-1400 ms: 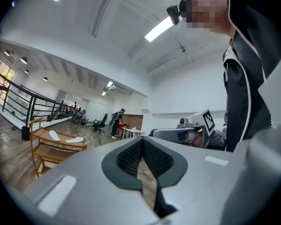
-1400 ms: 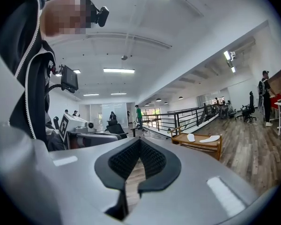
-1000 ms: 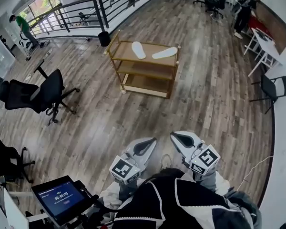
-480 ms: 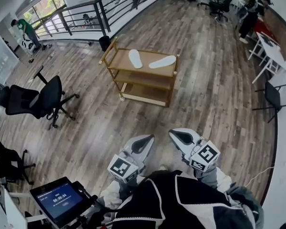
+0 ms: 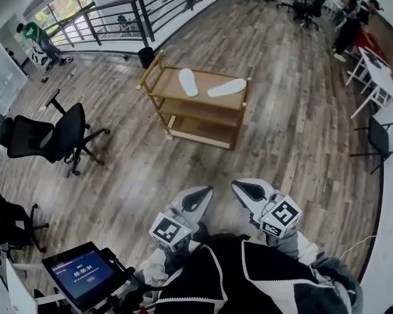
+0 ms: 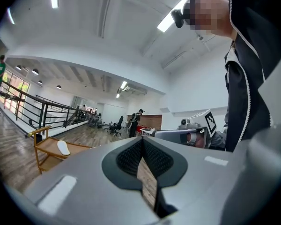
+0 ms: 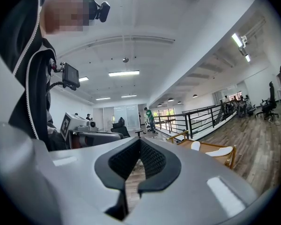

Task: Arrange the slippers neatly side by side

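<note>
Left gripper [image 5: 198, 200]: jaws clenched pad to pad, nothing between them. Its own view shows the two ribbed pads meeting along a seam.

Right gripper [image 5: 245, 188]: also clenched and empty, pads together.

Both grippers sit close against the person's jacket [image 5: 242, 280], well short of the cart [image 5: 170, 87], on its near side. They lie side by side, noses aimed roughly toward the cart. Compared with a second ago, neither has changed pose or grip. They hold almost the same spot in the head view.

Cart: wooden, three shelves, standing on the plank floor [image 5: 281, 129]. It sits slightly lower in the head view than a second ago, and hardly differs from half a second ago. So the view has shifted, not the cart.

Left slipper [image 5: 188, 82] and right slipper [image 5: 226, 87]: both white, flat on the cart's top shelf. They are apart, not touching, and splayed in a V. Their nearer ends are close and their far ends spread wide. The arrangement matches both earlier frames; not yet side by side.

Surroundings, relative to the cart:
- Black office chair [image 5: 52, 133] to its left, well apart.
- Black bin [image 5: 145, 56] just beyond its far left corner.
- Railing [image 5: 118, 15] behind that.
- Small screen [image 5: 84, 272] far on the near-left side, beside the person.
</note>
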Available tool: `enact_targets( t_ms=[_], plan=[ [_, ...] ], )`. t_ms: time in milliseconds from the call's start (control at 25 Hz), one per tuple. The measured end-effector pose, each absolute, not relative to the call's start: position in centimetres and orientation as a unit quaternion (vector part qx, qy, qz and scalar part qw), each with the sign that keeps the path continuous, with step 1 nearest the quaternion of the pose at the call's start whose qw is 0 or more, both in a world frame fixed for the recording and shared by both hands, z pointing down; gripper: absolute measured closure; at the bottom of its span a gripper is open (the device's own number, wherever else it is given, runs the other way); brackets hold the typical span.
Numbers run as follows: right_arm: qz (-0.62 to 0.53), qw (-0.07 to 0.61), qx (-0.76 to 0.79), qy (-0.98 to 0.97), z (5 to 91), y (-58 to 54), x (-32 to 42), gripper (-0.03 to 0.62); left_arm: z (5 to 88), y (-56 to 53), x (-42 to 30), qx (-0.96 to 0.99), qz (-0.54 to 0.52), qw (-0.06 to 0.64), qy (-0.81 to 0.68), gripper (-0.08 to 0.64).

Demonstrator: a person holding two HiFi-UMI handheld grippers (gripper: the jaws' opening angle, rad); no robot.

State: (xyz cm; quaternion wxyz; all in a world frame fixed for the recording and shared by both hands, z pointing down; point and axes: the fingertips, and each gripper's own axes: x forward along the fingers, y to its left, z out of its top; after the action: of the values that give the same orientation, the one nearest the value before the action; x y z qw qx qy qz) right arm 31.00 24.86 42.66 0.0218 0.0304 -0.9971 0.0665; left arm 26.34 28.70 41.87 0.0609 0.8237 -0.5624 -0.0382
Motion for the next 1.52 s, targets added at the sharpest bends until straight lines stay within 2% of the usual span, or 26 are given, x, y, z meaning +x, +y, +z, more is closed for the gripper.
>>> enact_targets(
  t_ms=[320, 640, 920, 1320, 1520],
  plan=[
    [0.065, 0.026, 0.056, -0.996, 43.3, 20.2, 26.1, 0.588, 42.9, 23.7, 21.5, 0.839, -0.038, 0.065, -0.540, 0.543],
    [0.061, 0.012, 0.093, -0.994, 42.0, 14.3, 17.9, 0.588, 41.3, 17.6, 13.1, 0.861, -0.035, 0.038, -0.506, 0.543],
    [0.056, 0.008, 0.125, -0.991, 41.8, 11.0, 12.1, 0.588, 41.3, 14.1, 7.2, 0.873, -0.027, 0.041, -0.485, 0.543],
    [0.062, 0.018, 0.141, -0.988, 43.5, 5.5, 6.7, 0.588, 42.7, 8.6, 1.4, 0.877, -0.039, 0.047, -0.476, 0.543],
    [0.063, 0.018, 0.137, -0.988, 43.1, 4.3, 6.8, 0.588, 42.2, 7.8, 2.1, 0.876, -0.035, 0.052, -0.479, 0.543]
  ],
)
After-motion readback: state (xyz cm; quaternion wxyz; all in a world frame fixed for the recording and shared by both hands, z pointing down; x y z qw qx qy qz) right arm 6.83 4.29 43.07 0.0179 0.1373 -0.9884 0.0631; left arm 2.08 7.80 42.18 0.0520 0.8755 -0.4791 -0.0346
